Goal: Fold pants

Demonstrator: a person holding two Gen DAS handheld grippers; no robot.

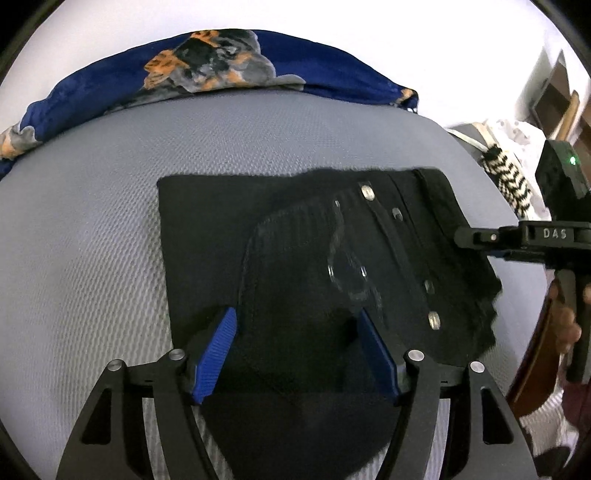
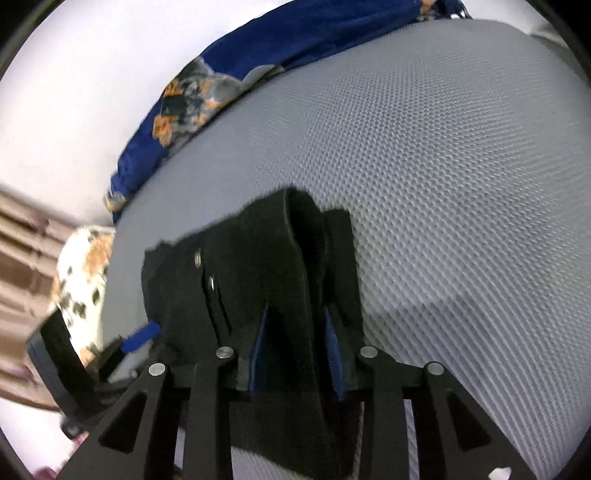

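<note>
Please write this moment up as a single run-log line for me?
stage: folding | black pants folded on grey mattress | left gripper jaws open over pants | right gripper jaws around waistband fold, grip unclear

Grey mesh-textured mattress [image 1: 280, 129] fills the mid of both views, our landmark. Along its far edge: blue blanket [image 1: 229, 62] w/ orange-and-grey print, bunched up, touching the mattress. Beyond that, plain white wall [image 1: 295, 14]. Off the mattress's right side, left-cam view: black-and-white zigzag fabric [image 1: 511, 181], just beside the edge; brown wooden furniture [image 1: 554, 103] farther back. Right cam: white cloth w/ orange and dark patches [image 2: 86, 273] beside the mattress's left edge.
</note>
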